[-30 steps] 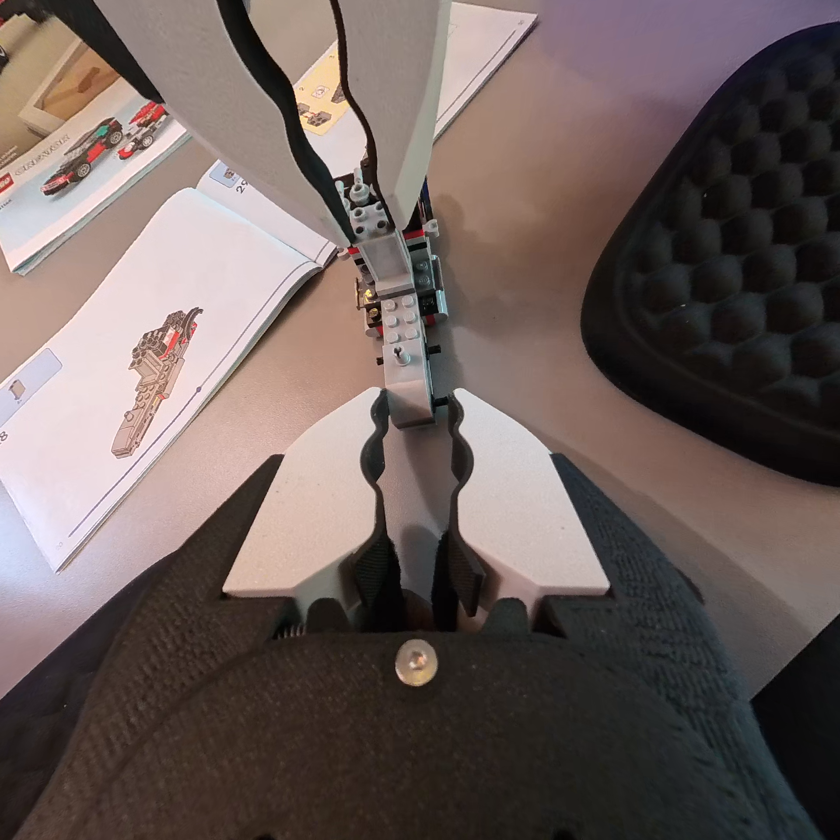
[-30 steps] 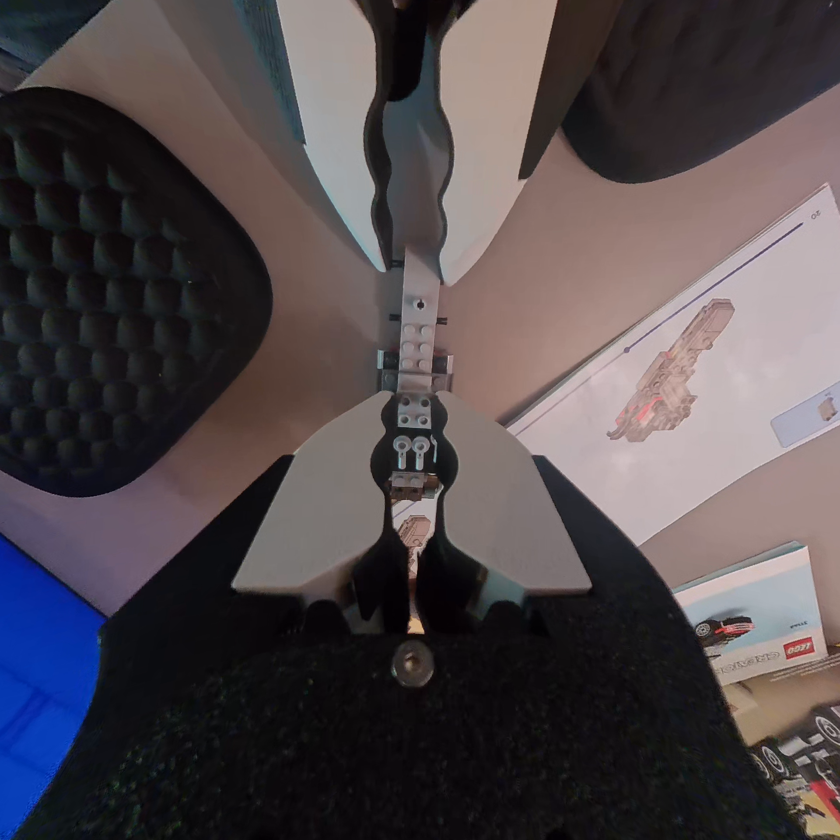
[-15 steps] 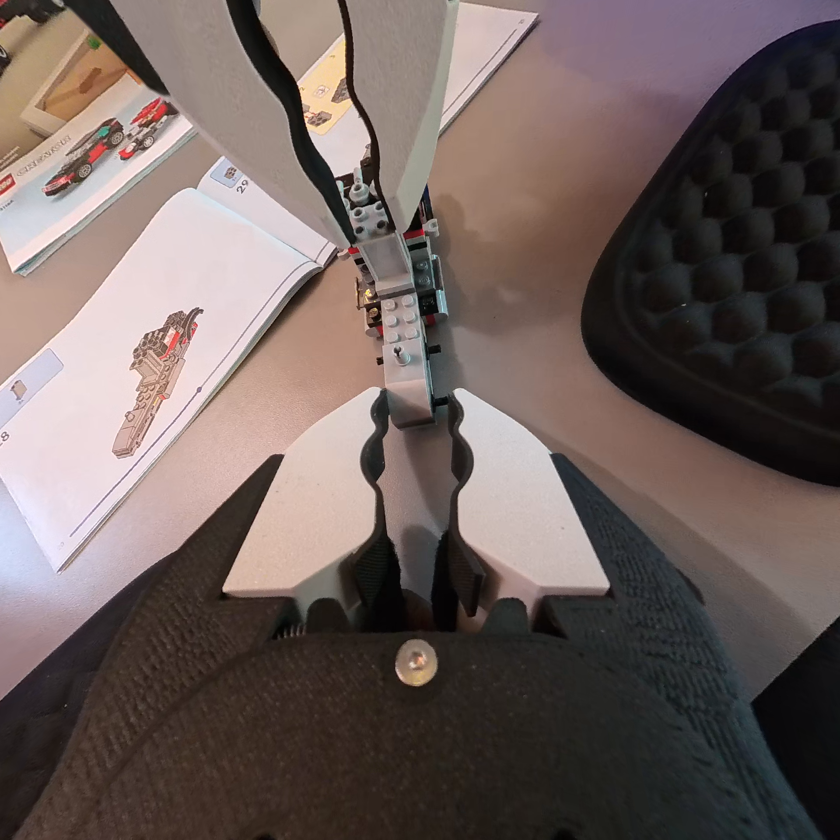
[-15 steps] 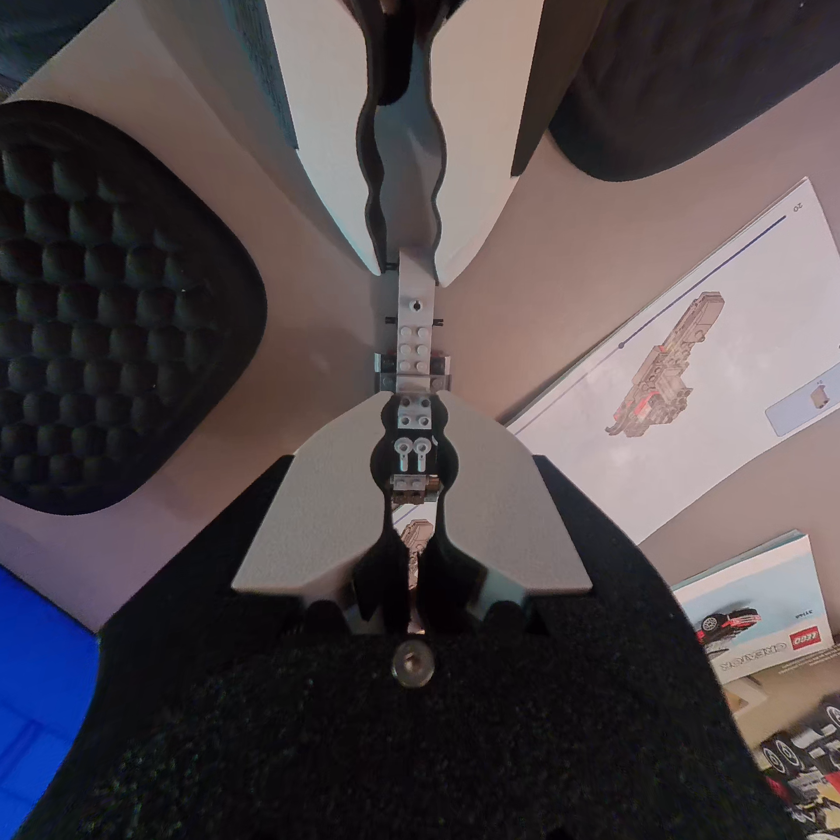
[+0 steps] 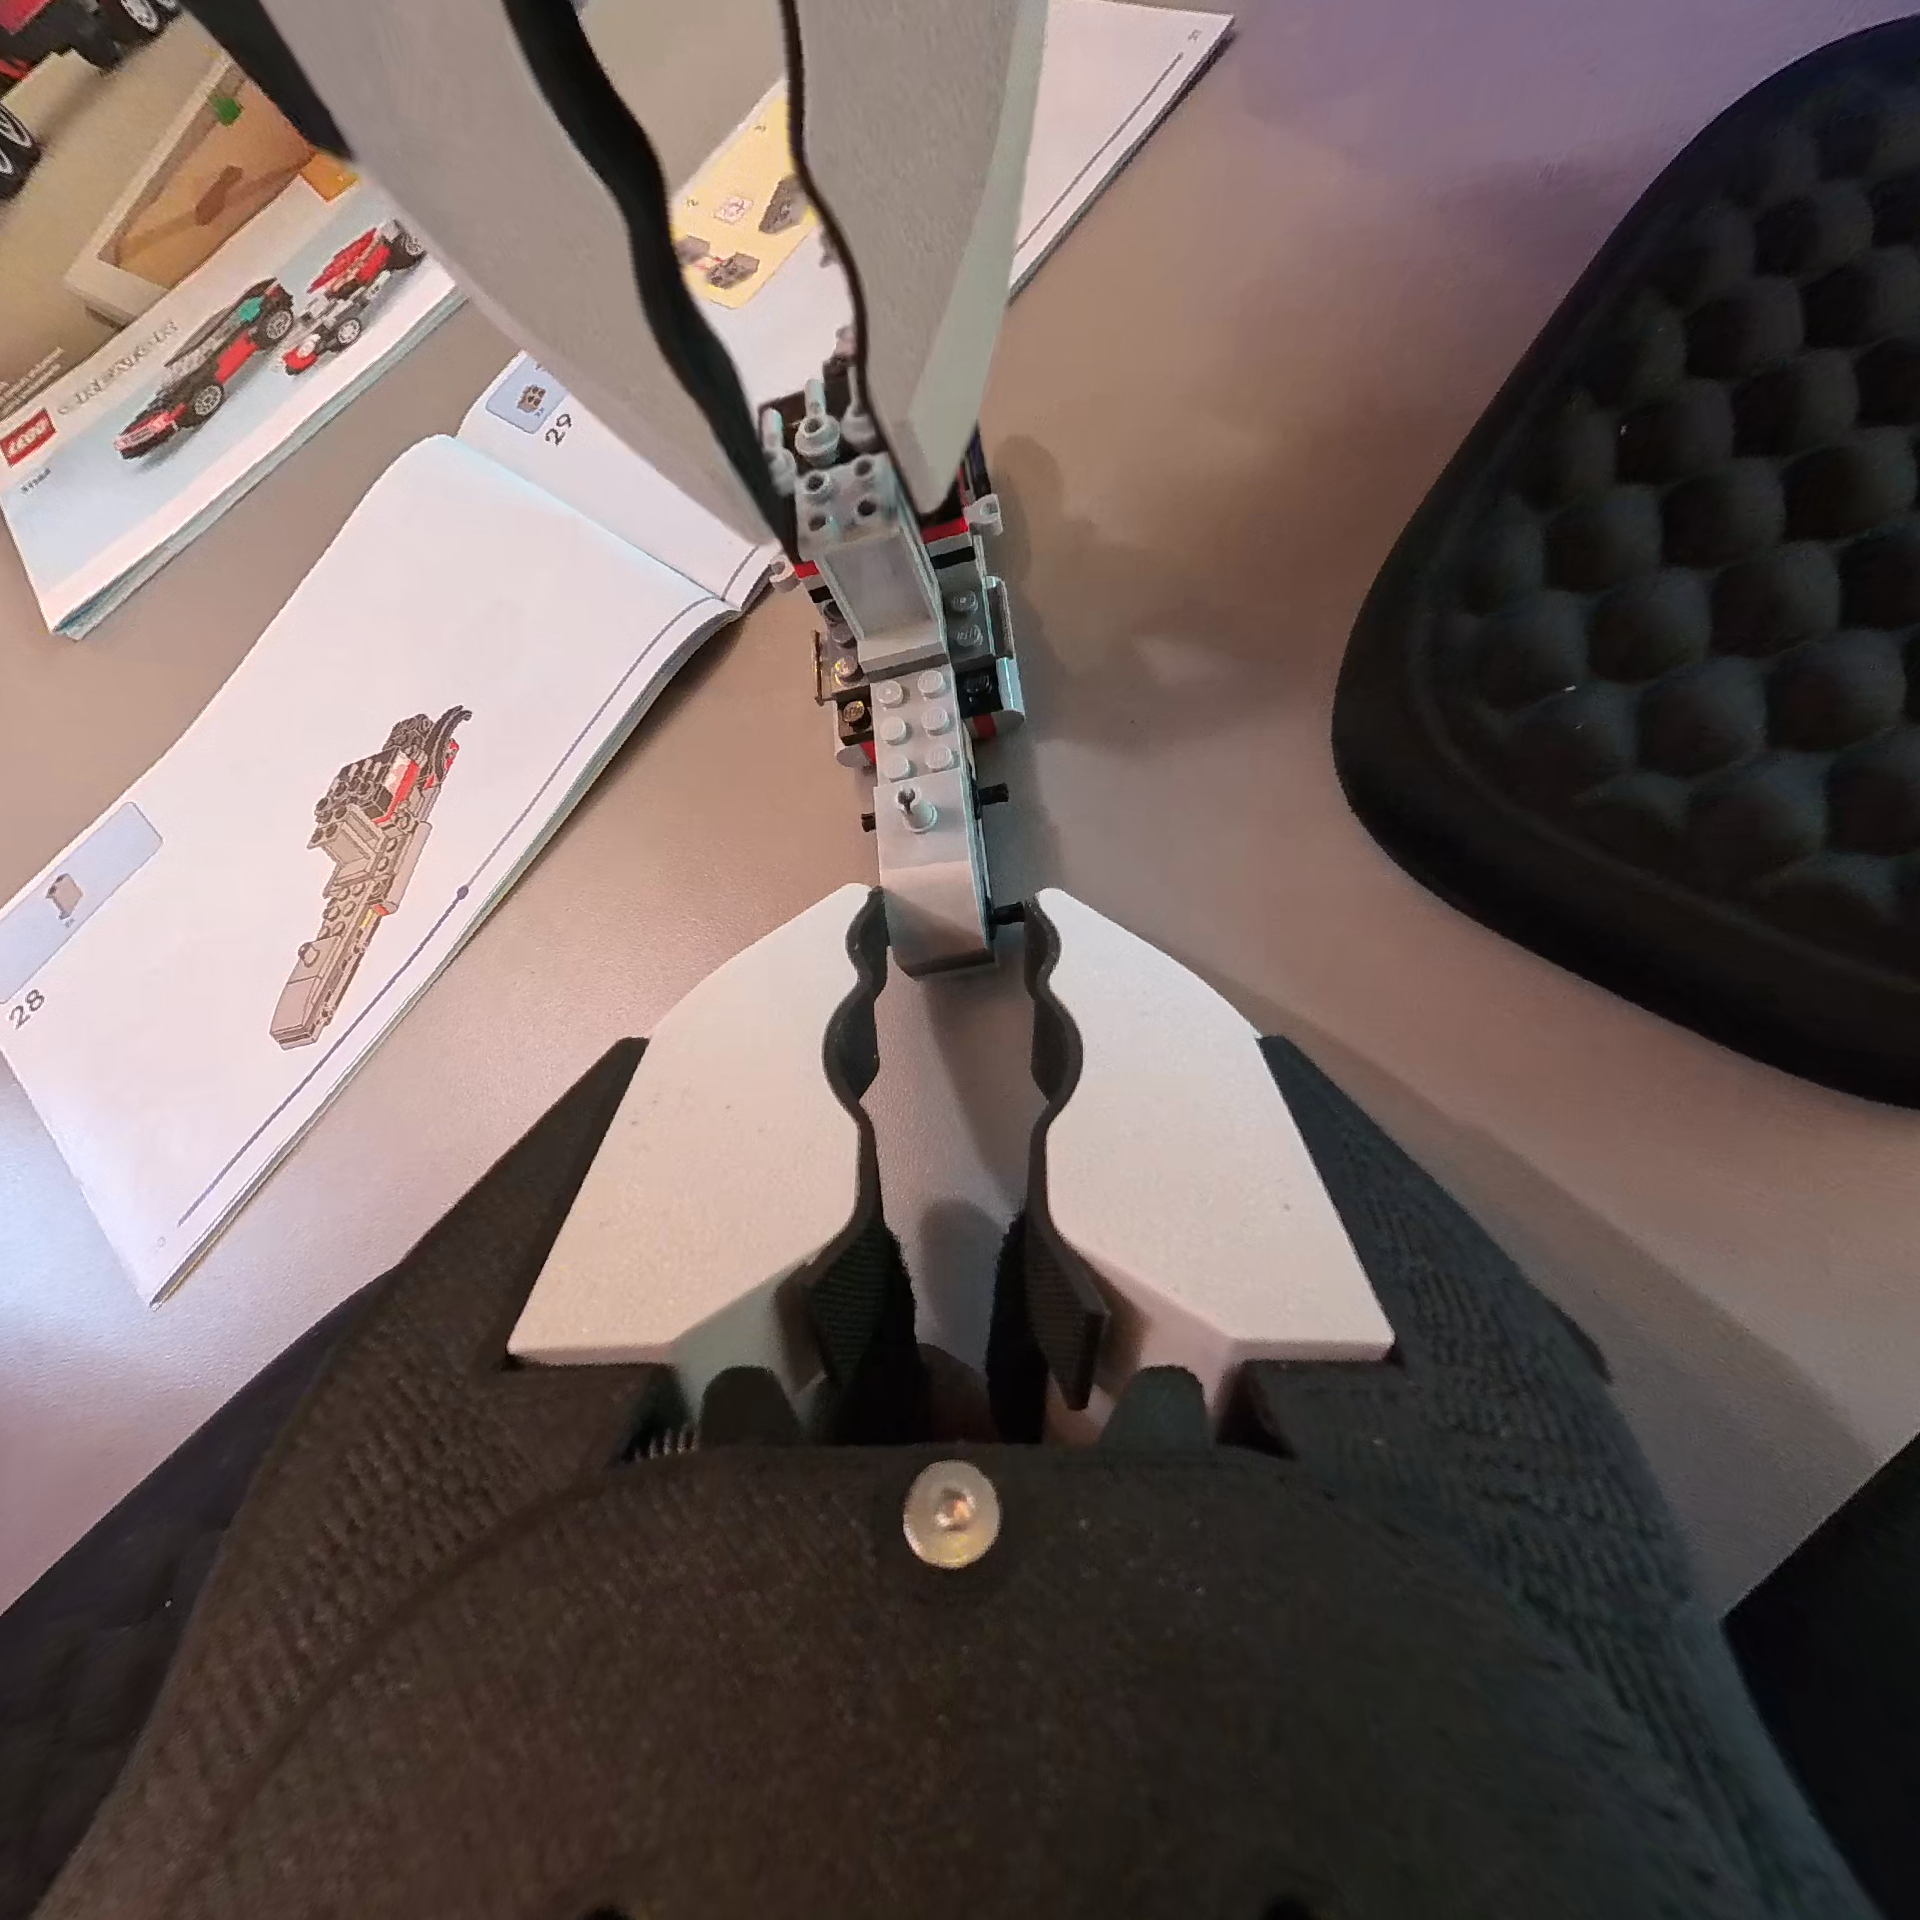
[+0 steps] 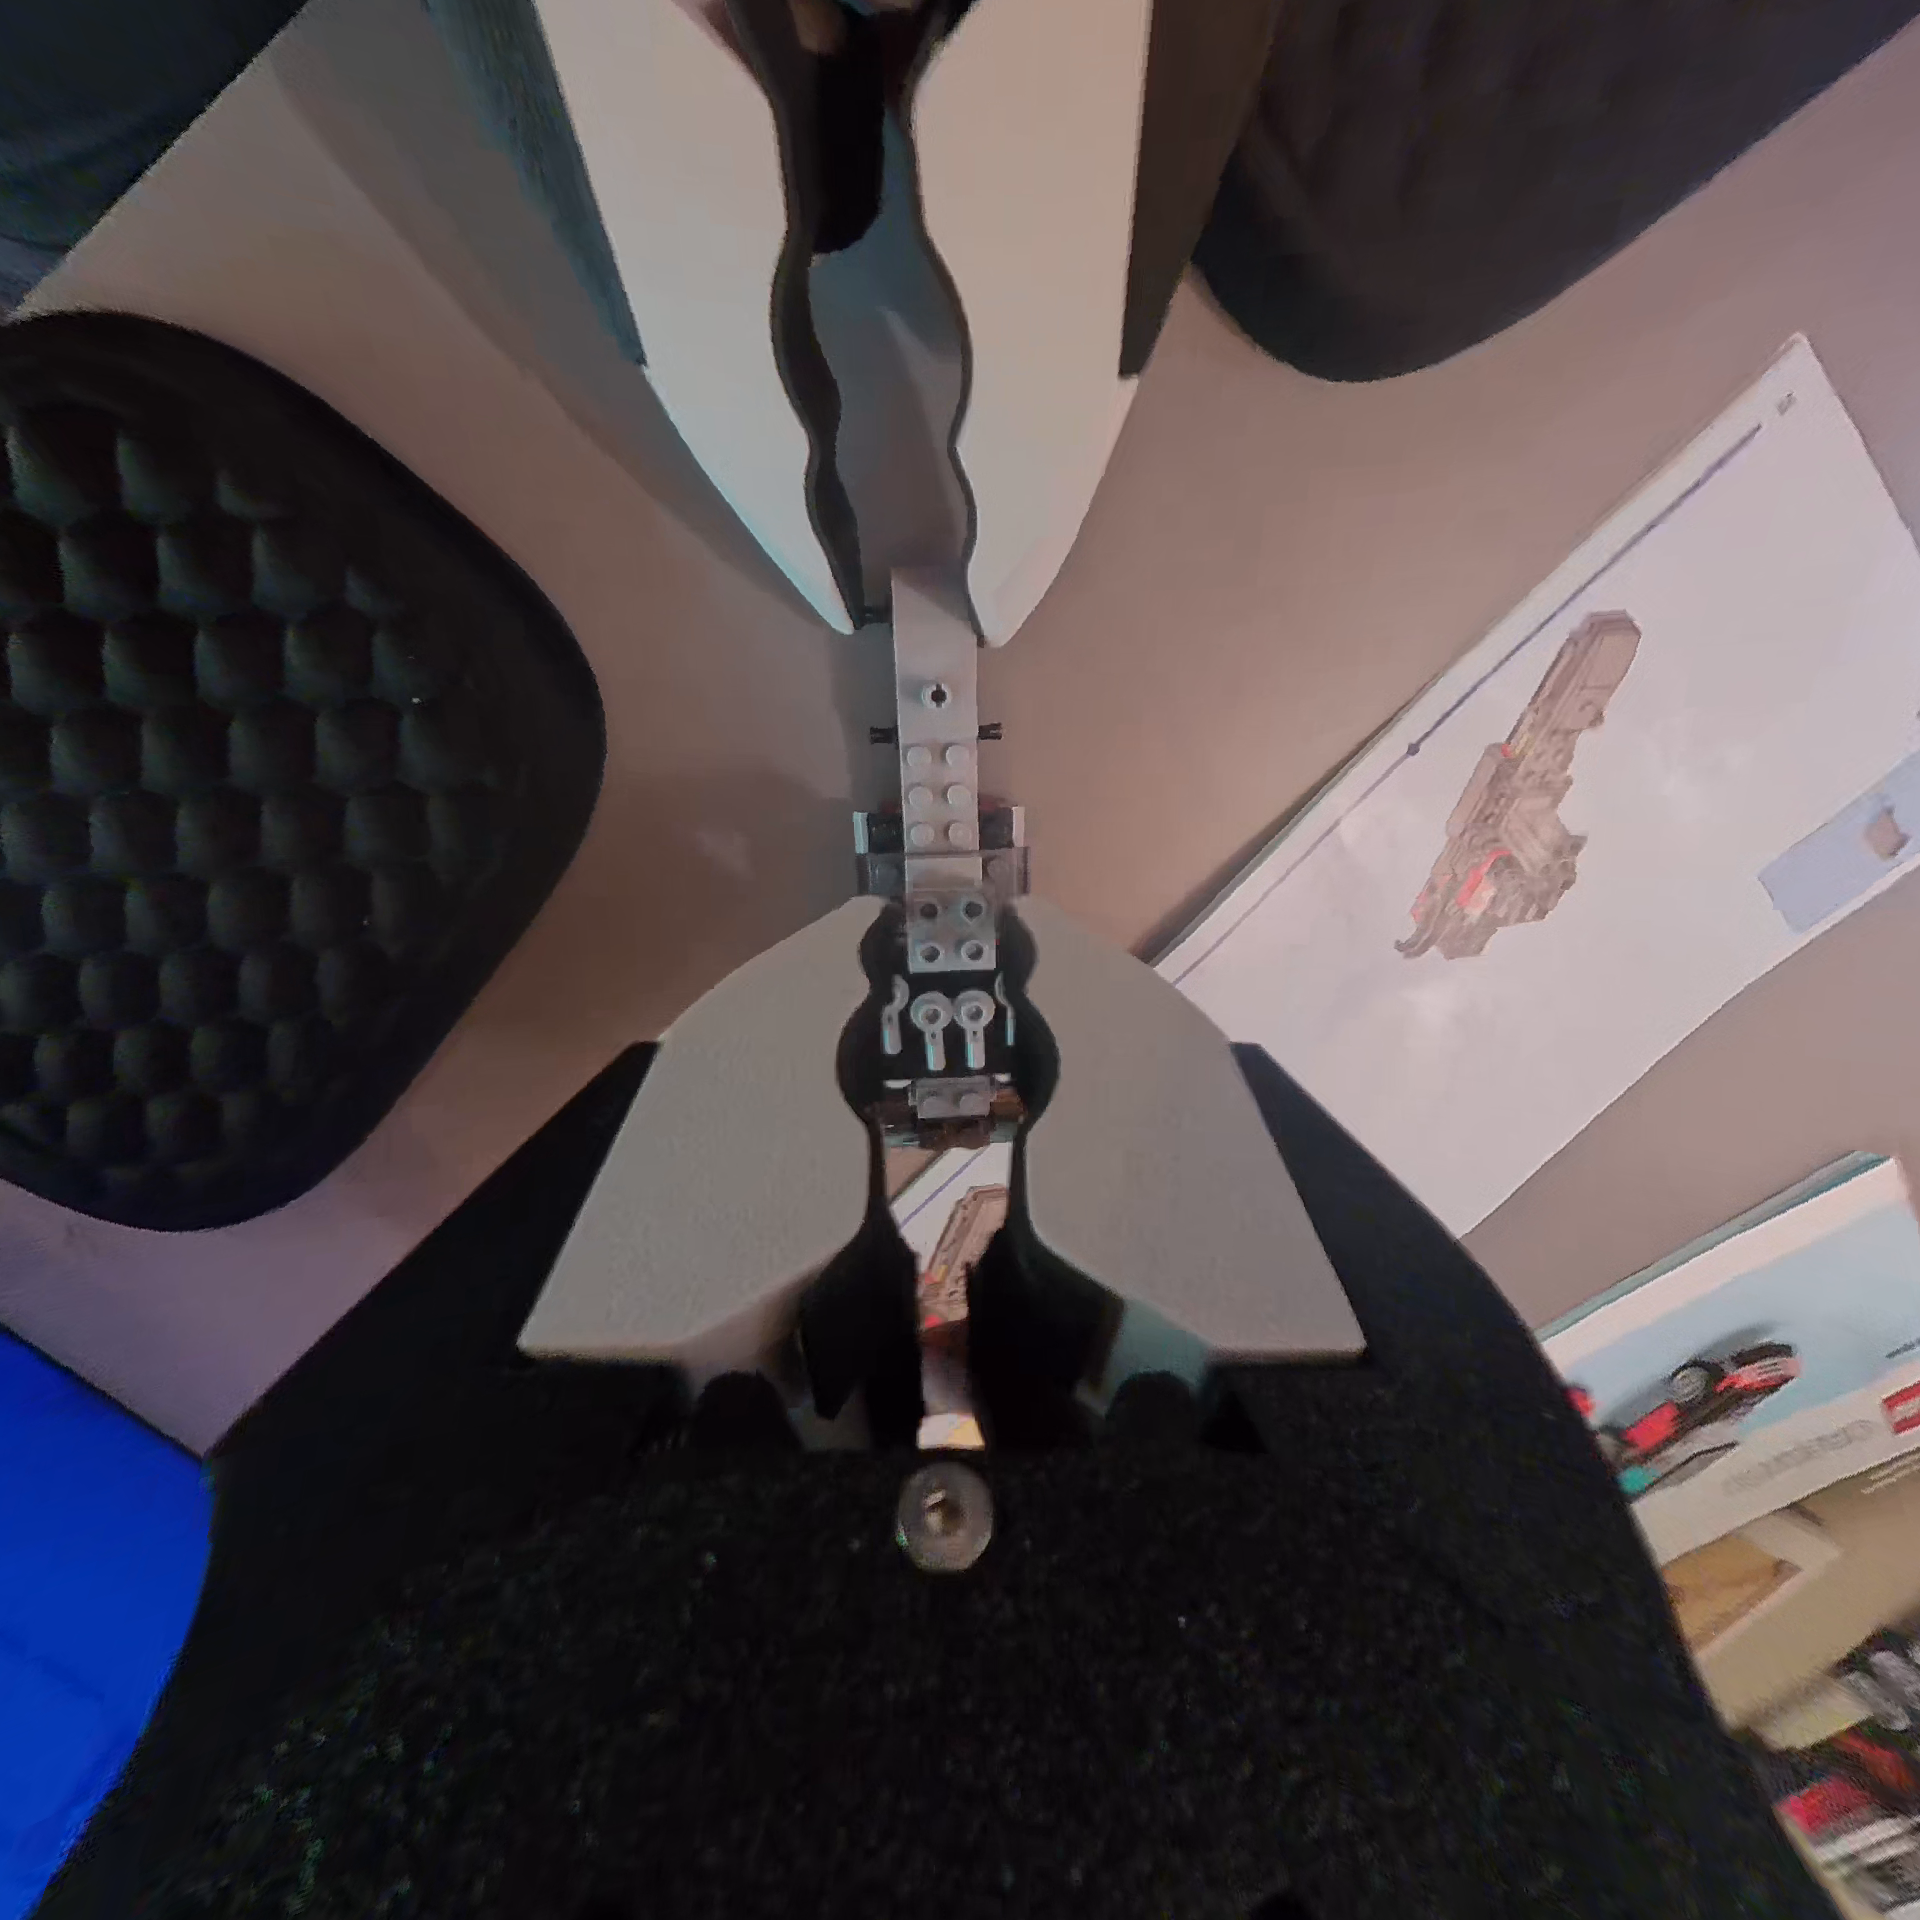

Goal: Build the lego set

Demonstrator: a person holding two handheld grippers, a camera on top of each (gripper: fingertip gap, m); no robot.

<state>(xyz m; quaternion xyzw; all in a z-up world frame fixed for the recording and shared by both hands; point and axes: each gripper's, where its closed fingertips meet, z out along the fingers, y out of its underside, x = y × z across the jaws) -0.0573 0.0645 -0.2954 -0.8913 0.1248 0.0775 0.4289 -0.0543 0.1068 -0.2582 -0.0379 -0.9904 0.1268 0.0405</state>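
Little has changed over the last second: your left gripper (image 5: 951,920) stays clamped on the lego model's (image 5: 914,727) grey nose, your right gripper (image 6: 940,935) on its rear, above the table (image 5: 1195,623). Hold looks stable; build step pending.

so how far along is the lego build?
Partway. Done: a long grey, black and red brick chassis is assembled. In hand: left gripper holds its smooth grey end, right gripper the studded end. Left: the wheeled cars pictured on the closed booklet aren't matched yet.
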